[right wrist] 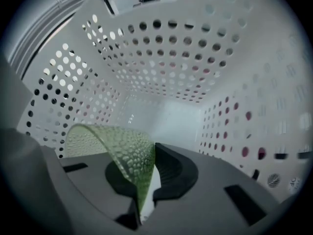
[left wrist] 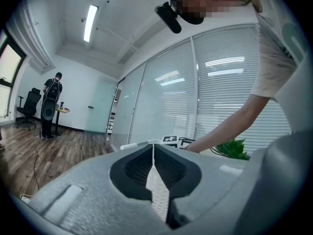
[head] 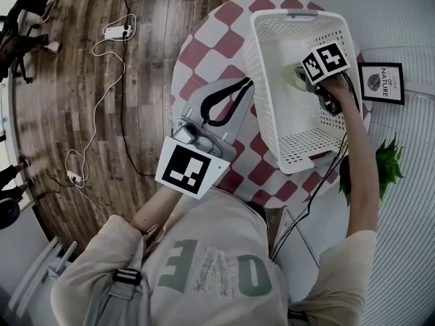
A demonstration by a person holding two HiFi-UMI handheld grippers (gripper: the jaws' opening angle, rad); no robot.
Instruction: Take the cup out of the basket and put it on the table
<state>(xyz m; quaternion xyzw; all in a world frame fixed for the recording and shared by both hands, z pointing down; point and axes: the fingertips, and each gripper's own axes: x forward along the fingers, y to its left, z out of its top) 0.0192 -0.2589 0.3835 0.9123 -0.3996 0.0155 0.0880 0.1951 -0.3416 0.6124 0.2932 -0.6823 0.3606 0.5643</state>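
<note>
A white perforated basket (head: 266, 94) stands on the right half of a round table with a red-and-white checked cloth (head: 204, 53). My right gripper (head: 306, 79) reaches down inside it, mostly hidden under its marker cube. In the right gripper view it (right wrist: 145, 192) is shut on the thin wall of a green dimpled cup (right wrist: 115, 143), with basket walls (right wrist: 161, 58) all around. The cup (head: 296, 78) barely shows from above. My left gripper (head: 241, 87) hovers over the table left of the basket. Its jaws (left wrist: 154, 163) are shut with nothing between them and point up at the windows.
A framed sign (head: 381, 82) and a green plant (head: 384, 165) sit right of the table by the window blinds. A power strip and cables (head: 117, 30) lie on the wooden floor to the left. A person (left wrist: 51, 106) stands far off across the room.
</note>
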